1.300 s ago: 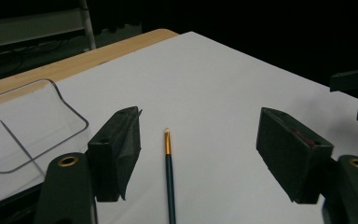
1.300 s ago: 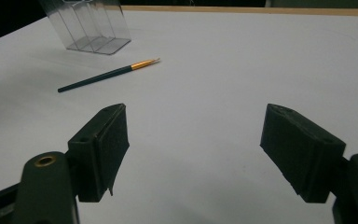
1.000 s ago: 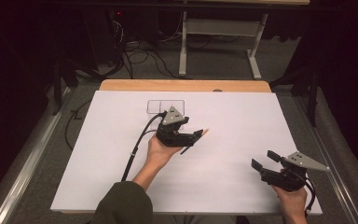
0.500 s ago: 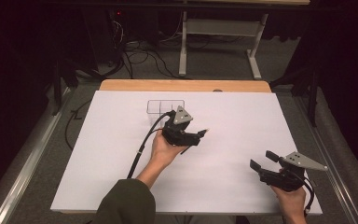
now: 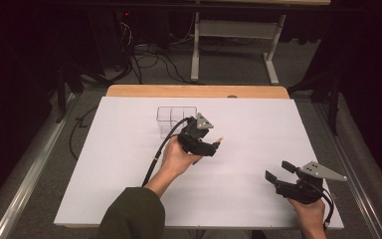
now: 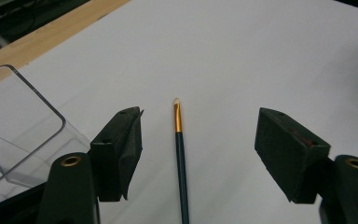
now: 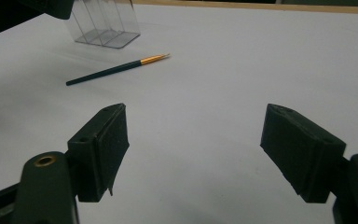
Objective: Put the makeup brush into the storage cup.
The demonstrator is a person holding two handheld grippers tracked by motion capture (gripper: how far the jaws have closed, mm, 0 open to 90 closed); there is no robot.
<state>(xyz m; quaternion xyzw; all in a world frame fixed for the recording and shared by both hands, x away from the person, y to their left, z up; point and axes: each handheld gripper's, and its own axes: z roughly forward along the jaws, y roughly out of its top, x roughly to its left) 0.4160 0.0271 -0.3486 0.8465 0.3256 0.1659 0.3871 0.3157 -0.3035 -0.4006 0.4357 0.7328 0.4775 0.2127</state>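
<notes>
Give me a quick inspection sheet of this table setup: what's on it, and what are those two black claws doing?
Surface: white table, wooden strip along the far edge.
Job's things: thin dark paintbrush lying flat; clear divided box close by.
Clutter: nothing seen.
Grippers: left gripper open, jaws either side of the paintbrush, not touching it; right gripper open, apart near the table's corner.
Cables: a black cable trails from the left gripper.
Surroundings: dark floor, loose wires, a metal stand.

High view – above near table edge, facing forward and down, far off. Gripper views – low over white table [image 5: 258, 124], close; both share paintbrush [image 6: 181, 154] and clear box [image 7: 103, 25].
</notes>
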